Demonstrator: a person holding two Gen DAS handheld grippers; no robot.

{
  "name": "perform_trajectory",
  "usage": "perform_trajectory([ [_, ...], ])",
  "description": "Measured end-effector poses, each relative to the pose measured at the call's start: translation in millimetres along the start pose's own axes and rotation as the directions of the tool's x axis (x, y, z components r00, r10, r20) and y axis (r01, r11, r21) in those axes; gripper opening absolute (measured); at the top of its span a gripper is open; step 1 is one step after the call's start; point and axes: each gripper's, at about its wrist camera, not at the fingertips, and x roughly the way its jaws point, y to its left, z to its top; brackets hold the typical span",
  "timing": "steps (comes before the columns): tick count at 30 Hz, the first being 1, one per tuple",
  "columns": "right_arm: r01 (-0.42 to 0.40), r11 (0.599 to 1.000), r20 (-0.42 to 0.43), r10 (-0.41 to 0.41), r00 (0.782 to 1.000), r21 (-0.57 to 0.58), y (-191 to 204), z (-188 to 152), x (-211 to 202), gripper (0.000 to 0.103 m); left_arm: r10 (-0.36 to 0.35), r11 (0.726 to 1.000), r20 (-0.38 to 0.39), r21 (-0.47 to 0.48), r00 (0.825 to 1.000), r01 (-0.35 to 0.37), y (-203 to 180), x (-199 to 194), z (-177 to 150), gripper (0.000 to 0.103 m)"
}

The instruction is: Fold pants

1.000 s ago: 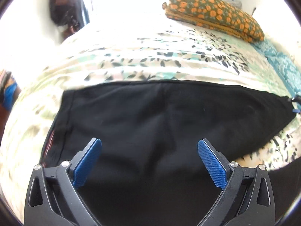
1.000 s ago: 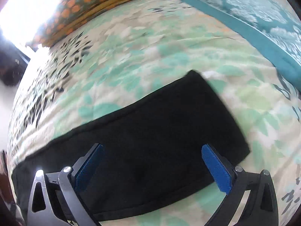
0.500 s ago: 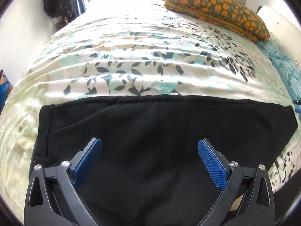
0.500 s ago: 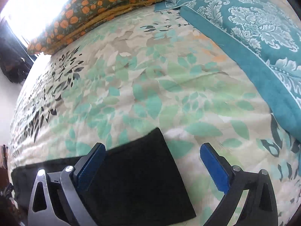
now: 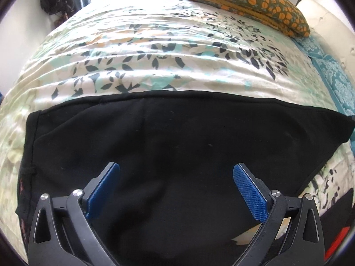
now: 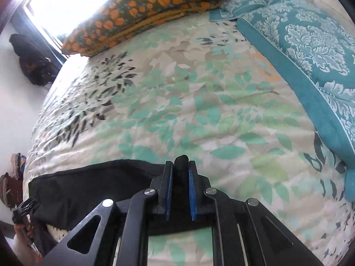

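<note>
The black pants [image 5: 173,146] lie spread flat on the leaf-print bedspread [image 5: 155,51], waistband at the left and the leg end tapering to the right. My left gripper [image 5: 175,186] is open, its blue pads [image 5: 248,192] hovering over the middle of the fabric. In the right wrist view the pants [image 6: 93,188] stretch away to the left, and my right gripper [image 6: 180,173] is shut on the pants' end, a black fold [image 6: 181,166] pinched between the pads.
An orange-flowered pillow [image 5: 244,2] lies at the far side of the bed, also in the right wrist view [image 6: 142,11]. A teal patterned blanket [image 6: 310,51] covers the right side. Dark bags [image 6: 31,59] hang by the window at the left wall.
My right gripper slid to the pants' end and closed on it. My left gripper drew back slightly, staying open over the pants.
</note>
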Motion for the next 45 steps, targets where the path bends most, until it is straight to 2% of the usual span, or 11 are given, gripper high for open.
perform_trajectory([
  [7,-0.104,0.994,0.078,0.107,0.991,-0.034,29,-95,-73,0.011,-0.181,0.983,-0.066,-0.038,0.981,0.179,-47,5,27,0.102],
  [12,-0.180,0.984,0.169,0.176,0.970,0.010,25,-134,-104,0.011,-0.327,0.935,-0.106,-0.180,0.939,0.306,-66,30,60,0.102],
  [17,-0.224,0.975,0.243,0.216,0.946,0.008,19,-153,-136,0.011,-0.389,0.884,-0.103,-0.323,0.915,0.339,-68,56,84,0.102],
  [25,-0.258,0.965,0.288,0.259,0.922,-0.043,16,-182,-165,0.011,-0.387,0.868,-0.148,-0.392,0.910,0.305,-82,80,89,0.101],
  [27,-0.269,0.962,0.301,0.270,0.914,-0.047,13,-189,-170,0.011,-0.374,0.869,-0.153,-0.403,0.915,0.288,-80,80,86,0.092],
  [29,-0.289,0.957,0.303,0.285,0.909,-0.033,8,-196,-173,0.011,-0.319,0.891,-0.179,-0.391,0.931,0.230,-75,78,82,0.019],
  [30,-0.305,0.952,0.302,0.297,0.906,-0.020,5,-200,-174,0.011,-0.303,0.895,-0.187,-0.393,0.934,0.212,-70,78,77,0.008],
  [34,-0.286,0.958,0.274,0.270,0.923,0.016,0,-206,-161,0.011,-0.365,0.845,-0.076,-0.446,0.928,0.296,-48,45,58,0.004],
  [38,-0.250,0.968,0.287,0.242,0.927,-0.008,-4,-194,-157,0.011,-0.304,0.895,0.081,-0.316,0.949,0.314,-50,-40,32,0.004],
  [41,-0.231,0.966,0.257,0.253,0.933,-0.115,3,-201,-170,0.011,-0.239,0.938,0.177,-0.212,0.955,0.274,-47,-102,-21,0.005],
  [45,-0.127,0.963,0.051,0.143,0.988,-0.239,6,-242,-156,0.013,-0.188,0.957,0.130,-0.199,0.974,0.211,-34,-111,-122,0.006],
])
